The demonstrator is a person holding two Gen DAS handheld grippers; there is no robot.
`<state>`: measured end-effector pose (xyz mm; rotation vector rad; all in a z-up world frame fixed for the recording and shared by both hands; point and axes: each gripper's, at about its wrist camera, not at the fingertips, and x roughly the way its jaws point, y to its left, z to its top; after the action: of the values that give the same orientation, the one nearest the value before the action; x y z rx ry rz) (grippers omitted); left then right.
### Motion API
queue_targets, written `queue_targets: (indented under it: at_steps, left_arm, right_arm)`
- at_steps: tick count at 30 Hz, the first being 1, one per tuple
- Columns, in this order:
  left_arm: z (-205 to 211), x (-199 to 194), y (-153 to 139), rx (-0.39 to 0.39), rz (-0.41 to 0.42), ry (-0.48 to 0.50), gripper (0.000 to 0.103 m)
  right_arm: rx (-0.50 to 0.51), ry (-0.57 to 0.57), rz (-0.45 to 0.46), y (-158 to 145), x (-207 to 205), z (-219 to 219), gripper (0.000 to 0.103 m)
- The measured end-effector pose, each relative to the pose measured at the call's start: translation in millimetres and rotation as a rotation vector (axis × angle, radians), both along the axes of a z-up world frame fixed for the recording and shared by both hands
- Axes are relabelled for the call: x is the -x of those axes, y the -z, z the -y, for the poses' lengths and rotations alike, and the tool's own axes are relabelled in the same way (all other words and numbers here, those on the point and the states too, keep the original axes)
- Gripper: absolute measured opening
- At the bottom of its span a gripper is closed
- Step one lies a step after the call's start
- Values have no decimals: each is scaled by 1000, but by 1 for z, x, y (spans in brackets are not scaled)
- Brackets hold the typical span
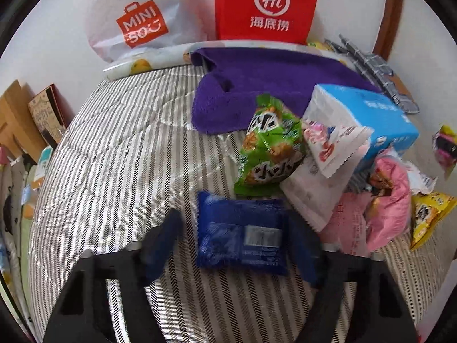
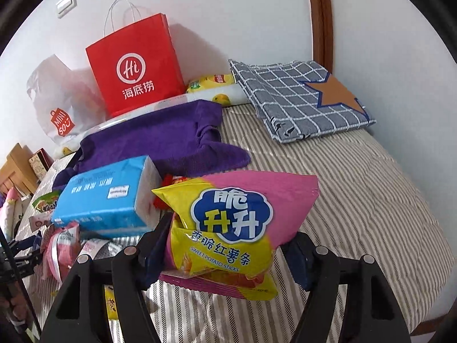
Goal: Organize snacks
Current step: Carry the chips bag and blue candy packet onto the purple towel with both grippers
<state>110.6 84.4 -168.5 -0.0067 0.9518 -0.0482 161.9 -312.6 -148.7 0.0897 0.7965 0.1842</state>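
A dark blue snack pack (image 1: 240,237) lies flat on the striped bedding between the fingers of my left gripper (image 1: 232,245). The right finger is at the pack's edge, while a strip of bedding shows between the left finger (image 1: 165,240) and the pack. Beyond it a pile holds a green snack bag (image 1: 271,148), a white and pink packet (image 1: 334,148), pink packs (image 1: 385,200) and a yellow pack (image 1: 428,214). My right gripper (image 2: 228,251) is shut on a pink and yellow bag of sweet potato sticks (image 2: 234,220), held above the bed.
A light blue tissue pack (image 2: 108,197) sits on the pile. Behind it a purple towel (image 2: 160,143) is spread. A red paper bag (image 2: 137,71) and a white plastic bag (image 2: 57,100) stand by the wall. A checked cloth (image 2: 294,97) lies at the back right.
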Motion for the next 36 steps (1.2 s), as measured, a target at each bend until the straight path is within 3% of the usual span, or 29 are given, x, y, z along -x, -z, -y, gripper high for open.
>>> queue_targets:
  at_steps: [3, 12, 24, 36]
  left_arm:
    - [-3, 3, -4, -4, 10, 2, 45]
    - [-10, 19, -30, 89, 58, -11, 44]
    - [33, 20, -72, 173, 101, 114, 44]
    - [65, -3, -97, 133, 137, 190, 44]
  right_arm:
    - [5, -2, -5, 2, 3, -2, 69]
    - [37, -40, 27, -8, 14, -16, 69]
    - [36, -52, 62, -27, 25, -32, 69]
    - [58, -86, 71, -38, 17, -52, 69]
